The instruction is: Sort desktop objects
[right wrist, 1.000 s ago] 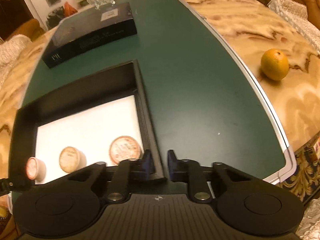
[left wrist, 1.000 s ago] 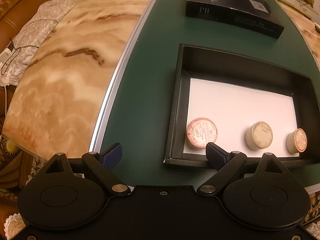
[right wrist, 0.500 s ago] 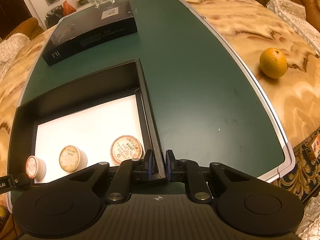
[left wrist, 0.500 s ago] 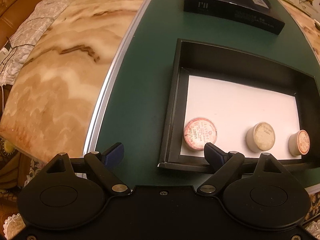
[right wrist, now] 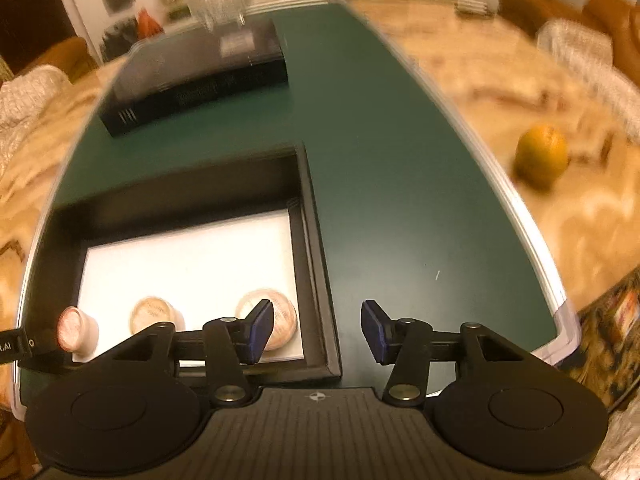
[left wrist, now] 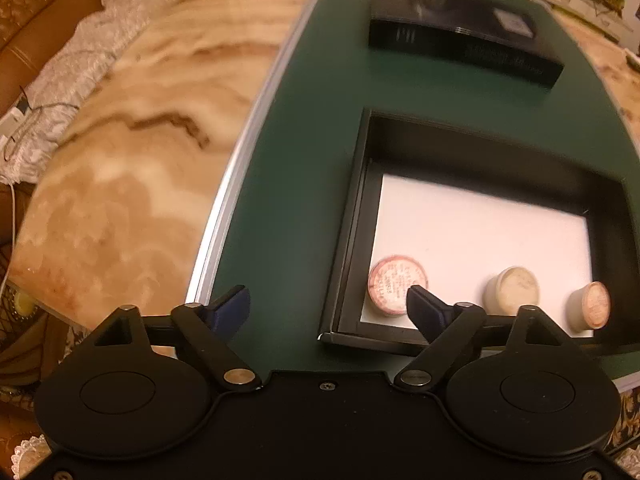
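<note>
On the green mat (right wrist: 392, 184) sits the black tray (right wrist: 320, 280), three small jars (left wrist: 398, 285) inside. We hold our left gripper (left wrist: 328, 304) and right gripper (right wrist: 317, 330) spread wide, empty. We judge the tray light, stiff; pinch its thin wall.

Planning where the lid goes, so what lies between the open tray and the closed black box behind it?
Only bare green mat lies between the open tray and the closed black box; both wrist views show it.
</note>
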Motion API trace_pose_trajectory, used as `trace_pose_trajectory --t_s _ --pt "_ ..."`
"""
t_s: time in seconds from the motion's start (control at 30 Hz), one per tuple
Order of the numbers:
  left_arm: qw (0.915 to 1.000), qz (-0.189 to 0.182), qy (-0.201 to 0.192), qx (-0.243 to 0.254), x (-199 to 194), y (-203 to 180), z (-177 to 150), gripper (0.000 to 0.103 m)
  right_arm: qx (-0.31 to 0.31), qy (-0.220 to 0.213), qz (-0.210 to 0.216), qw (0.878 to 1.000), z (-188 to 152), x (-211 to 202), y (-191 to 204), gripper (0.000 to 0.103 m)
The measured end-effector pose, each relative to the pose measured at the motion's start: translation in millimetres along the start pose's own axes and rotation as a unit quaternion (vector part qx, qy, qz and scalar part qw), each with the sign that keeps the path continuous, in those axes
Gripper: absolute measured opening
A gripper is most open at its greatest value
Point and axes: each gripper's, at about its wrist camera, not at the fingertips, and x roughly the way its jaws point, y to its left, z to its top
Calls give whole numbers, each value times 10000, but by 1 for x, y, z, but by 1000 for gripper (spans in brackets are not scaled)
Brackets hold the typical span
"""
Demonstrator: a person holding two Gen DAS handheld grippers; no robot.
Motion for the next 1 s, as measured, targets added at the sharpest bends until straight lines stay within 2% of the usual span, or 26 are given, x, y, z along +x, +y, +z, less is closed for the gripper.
trace_pose_trajectory --t_s 0.07,0.13,0.23,0.33,0.67,1.0 --pt "9999 -8 -114 35 -13 -1 -3 99 -135 -68 173 9997 -2 -16 11 57" --pt "9999 3 -131 87 -22 -4 -11 99 -223 -71 351 9991 -6 -30 21 66" --pt "9999 -80 -24 103 -27 -6 -22 99 -355 -30 394 9986 -16 -42 37 71" --pt "9998 -82 10 163 -31 -8 -31 100 -448 92 489 9978 -24 -48 46 71" --pt "9995 -18 42 304 -42 -9 -47 100 -533 177 429 9975 -38 -60 52 72" --pt "9994 -90 22 338 -51 -8 -40 100 -605 24 406 9973 -33 -72 46 83"
